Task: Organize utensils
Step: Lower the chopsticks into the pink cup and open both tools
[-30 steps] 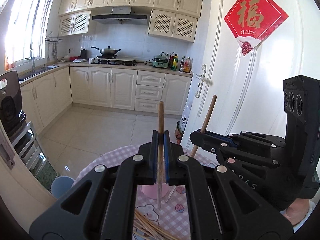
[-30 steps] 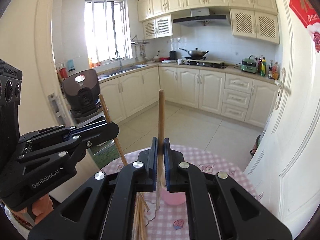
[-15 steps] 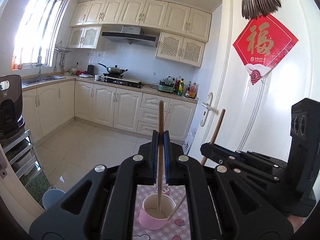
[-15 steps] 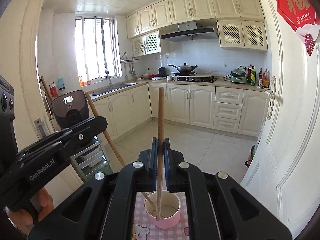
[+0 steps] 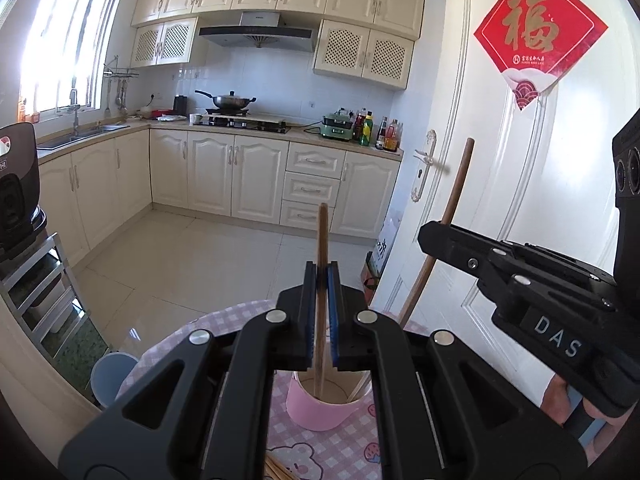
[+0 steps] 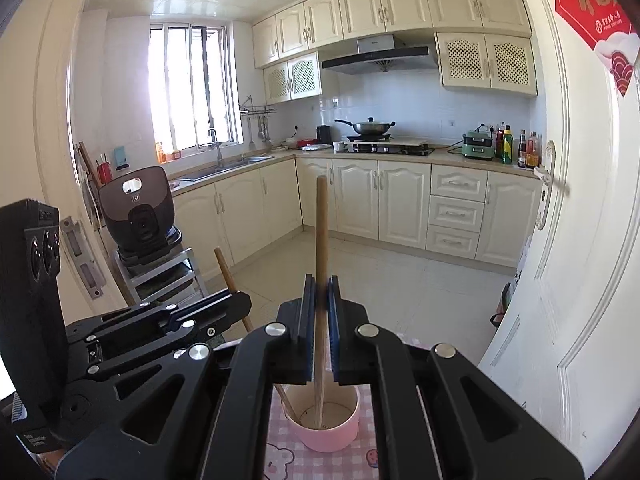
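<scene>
Wooden chopsticks [image 5: 322,280] [image 6: 320,280] are clamped upright, one in each claw [image 5: 321,312] [image 6: 320,312], tips already inside the pink cup [image 5: 324,410] near the surface's far edge. Next up, probably: both get released.

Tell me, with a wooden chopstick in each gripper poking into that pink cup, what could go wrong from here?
1. Both chopsticks, the left gripper's and the right gripper's, share the small pink cup; a sideways nudge might tip it.
2. The tips could cross inside the cup and jam.
3. Let go while tilted, a chopstick might lean out over the rim onto the checked tablecloth.
</scene>
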{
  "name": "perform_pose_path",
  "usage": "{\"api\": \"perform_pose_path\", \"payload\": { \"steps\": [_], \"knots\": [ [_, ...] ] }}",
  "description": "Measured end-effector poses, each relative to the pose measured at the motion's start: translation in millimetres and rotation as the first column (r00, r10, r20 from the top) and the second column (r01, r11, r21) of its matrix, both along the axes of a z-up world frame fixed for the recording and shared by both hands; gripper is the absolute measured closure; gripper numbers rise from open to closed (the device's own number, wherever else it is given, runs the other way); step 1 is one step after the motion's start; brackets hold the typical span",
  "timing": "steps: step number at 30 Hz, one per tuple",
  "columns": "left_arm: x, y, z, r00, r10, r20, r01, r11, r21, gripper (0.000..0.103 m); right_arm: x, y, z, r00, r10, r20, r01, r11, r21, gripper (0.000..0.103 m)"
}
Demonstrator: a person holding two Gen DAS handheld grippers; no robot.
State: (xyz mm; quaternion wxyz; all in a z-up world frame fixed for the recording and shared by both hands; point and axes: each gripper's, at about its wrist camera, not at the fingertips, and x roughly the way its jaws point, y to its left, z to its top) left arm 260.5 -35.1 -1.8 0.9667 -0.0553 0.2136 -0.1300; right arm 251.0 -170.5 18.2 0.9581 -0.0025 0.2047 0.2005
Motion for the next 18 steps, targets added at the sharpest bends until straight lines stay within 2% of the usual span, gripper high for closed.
{"api": "perform_pose_path", "payload": {
  "steps": [10, 12, 13, 14, 15, 18],
  "knots": [
    [4.8, -0.9, -15.8, 0.997, 0.0, -0.077, 0.001, 1.0, 0.015, 0.096, 3.9, -1.8, -34.2, 0.995, -0.002, -0.095, 0.002, 1.0, -0.008, 0.098],
    [3.7, -0.1, -17.2, 0.996, 0.004, -0.089, -0.002, 1.0, 0.023, 0.087, 3.9, -2.6, -39.1, 0.994, -0.002, -0.11, 0.002, 1.0, -0.006, 0.098],
    [2.0, 0.9, -17.9, 0.996, 0.006, -0.088, -0.004, 1.0, 0.026, 0.071, 4.2, -3.5, -41.3, 0.993, -0.003, -0.119, 0.002, 1.0, -0.005, 0.098],
    [-1.0, 1.5, -17.5, 0.997, 0.015, -0.075, -0.013, 0.999, 0.031, 0.047, 4.5, -4.1, -43.6, 0.992, -0.002, -0.125, 0.002, 1.0, -0.003, 0.098],
    [-5.1, 2.5, -16.5, 0.998, 0.031, -0.051, -0.03, 0.999, 0.036, 0.042, 4.1, -4.4, -45.1, 0.992, -0.002, -0.13, 0.001, 1.0, -0.002, 0.098],
    [-9.0, 4.3, -14.6, 0.998, 0.035, -0.054, -0.033, 0.999, 0.043, 0.042, 1.3, -5.1, -43.9, 0.992, -0.008, -0.128, 0.008, 1.0, -0.002, 0.097]
  ]
}}
